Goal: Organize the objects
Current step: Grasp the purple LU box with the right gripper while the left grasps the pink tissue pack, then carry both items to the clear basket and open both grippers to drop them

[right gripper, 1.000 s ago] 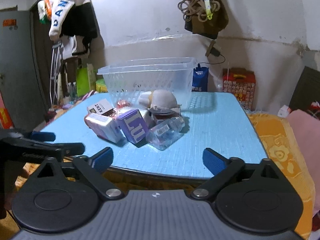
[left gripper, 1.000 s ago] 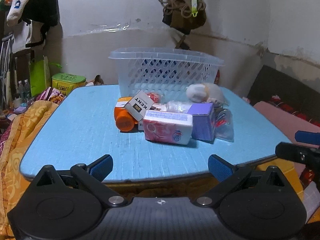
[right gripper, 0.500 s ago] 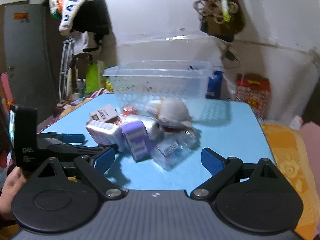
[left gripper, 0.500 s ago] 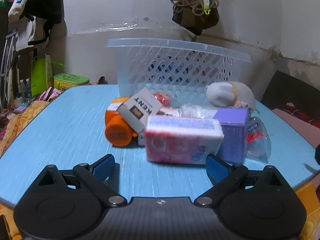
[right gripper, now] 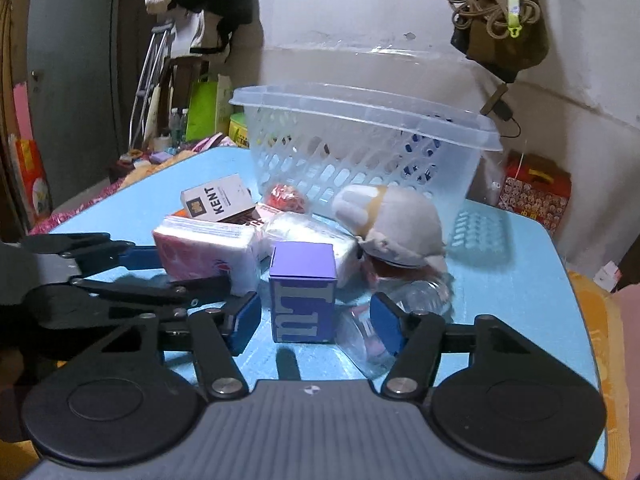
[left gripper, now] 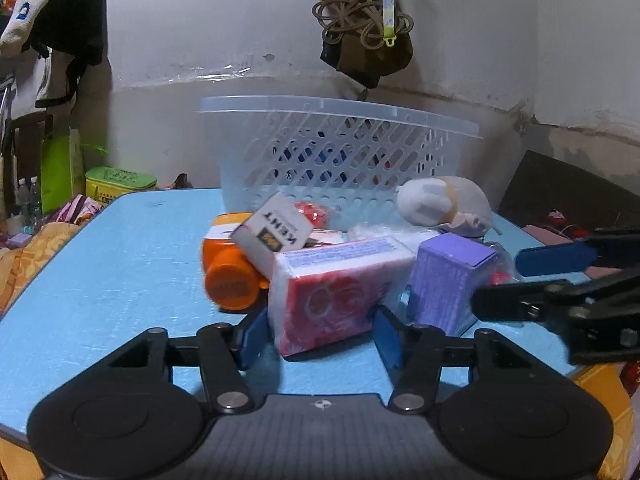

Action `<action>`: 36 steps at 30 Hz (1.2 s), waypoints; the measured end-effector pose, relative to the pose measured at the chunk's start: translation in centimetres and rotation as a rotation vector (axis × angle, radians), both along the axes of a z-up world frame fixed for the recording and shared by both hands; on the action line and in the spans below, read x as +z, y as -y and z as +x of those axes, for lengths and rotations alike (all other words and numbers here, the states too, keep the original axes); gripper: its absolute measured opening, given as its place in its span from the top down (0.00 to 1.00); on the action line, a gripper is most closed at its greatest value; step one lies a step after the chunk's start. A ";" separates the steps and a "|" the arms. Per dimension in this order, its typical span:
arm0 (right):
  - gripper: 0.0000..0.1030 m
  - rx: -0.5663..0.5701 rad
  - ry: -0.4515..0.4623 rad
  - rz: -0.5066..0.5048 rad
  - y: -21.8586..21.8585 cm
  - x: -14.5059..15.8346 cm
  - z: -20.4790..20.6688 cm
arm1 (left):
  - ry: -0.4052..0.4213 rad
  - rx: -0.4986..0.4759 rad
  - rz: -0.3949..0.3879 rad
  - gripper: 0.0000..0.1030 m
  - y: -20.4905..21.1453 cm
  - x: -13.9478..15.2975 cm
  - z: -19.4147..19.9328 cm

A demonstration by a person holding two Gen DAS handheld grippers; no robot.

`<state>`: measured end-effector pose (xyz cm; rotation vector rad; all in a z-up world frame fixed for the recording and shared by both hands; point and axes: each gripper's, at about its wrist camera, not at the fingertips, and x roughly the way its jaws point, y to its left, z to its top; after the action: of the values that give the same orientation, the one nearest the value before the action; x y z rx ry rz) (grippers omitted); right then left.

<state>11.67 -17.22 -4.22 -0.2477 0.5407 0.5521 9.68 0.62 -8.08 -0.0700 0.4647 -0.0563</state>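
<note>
Our left gripper (left gripper: pixel 316 334) has its jaws spread around the near end of the pink tissue pack (left gripper: pixel 334 280); the blue pads flank it, and we cannot tell if they touch. Our right gripper (right gripper: pixel 316 326) is likewise open, its jaws straddling the purple box (right gripper: pixel 303 292), which stands upright on the blue table (right gripper: pixel 520 292).

Risks, as we judge them: the pile is tightly packed. The tissue pack lies against the KENT carton (left gripper: pixel 274 236) and the orange bottle (left gripper: pixel 228 276), so lifting it could tip the carton or set the bottle rolling. The pack is soft; a hard squeeze would crumple it, a light one may let it slip. On the right, the clear plastic bottle (right gripper: pixel 400 320) lies just beside the box and under one pad, and could get pinched. Both grippers work close together and could collide.

The white lattice basket (left gripper: pixel 344 160) stands behind the pile, upright. A grey plush toy (right gripper: pixel 392 224) rests against the heap.
</note>
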 end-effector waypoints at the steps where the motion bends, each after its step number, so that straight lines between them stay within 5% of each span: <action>1: 0.38 0.000 0.009 -0.011 -0.4 0.0 0.0 | 0.001 -0.011 0.008 0.41 0.0 0.0 -0.1; 4: 0.43 0.012 0.011 -0.024 -1.1 -0.2 0.2 | 0.027 -0.025 0.039 0.37 0.1 0.0 -0.1; 7: 0.59 0.019 -0.007 -0.022 -1.3 -0.2 0.4 | 0.041 -0.005 0.080 0.17 -0.1 -0.2 0.2; 13: 0.59 -0.003 0.004 0.099 0.8 1.6 -0.3 | 0.058 -0.041 0.045 0.16 -1.0 -0.2 0.9; 16: 0.59 -0.018 -0.005 0.131 1.9 1.8 -0.6 | 0.073 -0.073 0.045 0.24 -0.4 0.1 0.9; 18: 0.59 -0.024 -0.009 0.136 2.3 1.8 -0.7 | 0.075 -0.102 0.041 0.39 0.0 0.3 0.4; 26: 0.59 -0.030 -0.018 0.142 3.0 1.7 -0.6 | 0.104 -0.113 0.123 0.46 2.3 0.5 -1.9; 36: 0.59 -0.028 -0.016 0.189 3.9 2.1 -1.0 | 0.076 -0.101 0.081 0.61 1.8 1.2 -2.4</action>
<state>10.66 -21.17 -2.14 -0.0564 0.5033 0.5746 7.32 -1.23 -6.90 0.0353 0.3943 -0.1383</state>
